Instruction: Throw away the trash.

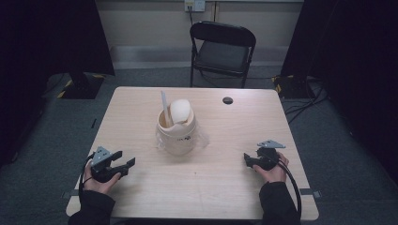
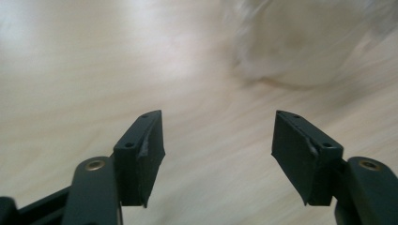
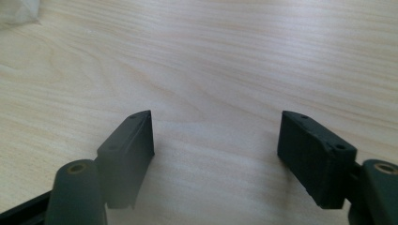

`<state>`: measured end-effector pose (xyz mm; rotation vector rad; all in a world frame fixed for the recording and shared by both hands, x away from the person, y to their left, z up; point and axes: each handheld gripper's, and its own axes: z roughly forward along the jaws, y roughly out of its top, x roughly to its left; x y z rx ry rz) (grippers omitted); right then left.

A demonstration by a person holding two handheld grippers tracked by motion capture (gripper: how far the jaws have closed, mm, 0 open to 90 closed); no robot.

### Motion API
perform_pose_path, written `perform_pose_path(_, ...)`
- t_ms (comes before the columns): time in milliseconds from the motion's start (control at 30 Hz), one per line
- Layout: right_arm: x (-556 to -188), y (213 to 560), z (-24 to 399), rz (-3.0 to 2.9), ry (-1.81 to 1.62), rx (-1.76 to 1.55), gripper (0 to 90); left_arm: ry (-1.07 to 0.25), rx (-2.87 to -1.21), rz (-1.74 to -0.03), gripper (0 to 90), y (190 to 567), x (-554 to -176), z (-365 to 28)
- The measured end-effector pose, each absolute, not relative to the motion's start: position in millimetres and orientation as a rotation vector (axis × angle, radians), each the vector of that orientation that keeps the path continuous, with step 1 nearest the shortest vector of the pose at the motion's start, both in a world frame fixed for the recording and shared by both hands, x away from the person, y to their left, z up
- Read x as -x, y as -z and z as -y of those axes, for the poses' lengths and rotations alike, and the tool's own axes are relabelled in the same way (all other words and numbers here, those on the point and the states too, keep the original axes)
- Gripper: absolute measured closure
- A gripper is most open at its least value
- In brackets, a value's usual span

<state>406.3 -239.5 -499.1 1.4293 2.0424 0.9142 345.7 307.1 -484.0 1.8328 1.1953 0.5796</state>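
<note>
A clear plastic pitcher stands in the middle of the light wooden table. Inside it lean a pale rounded object and a thin white stick. My left gripper rests near the table's front left, open and empty, pointing right toward the pitcher. In the left gripper view its jaws stand wide apart over bare wood, with the pitcher blurred ahead. My right gripper lies at the front right, open, nothing between its pads.
A black folding chair stands behind the table. A dark cable hole sits near the far edge. Cables trail on the grey floor at the right. A corner of clear plastic shows in the right gripper view.
</note>
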Motion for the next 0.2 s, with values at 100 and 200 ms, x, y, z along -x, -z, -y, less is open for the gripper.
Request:
perform_pose_path(100,-406.6,499.1,239.5,-2.040,-0.906,-1.436,23.7,-0.579,-1.871,-1.230,32.2,491.8,-346.0,-311.4)
perform_pose_path(200,-406.6,499.1,239.5,-2.040,-0.906,-1.436,23.7,-0.578,-1.874,-1.246,31.0,495.9,-346.1,-312.9)
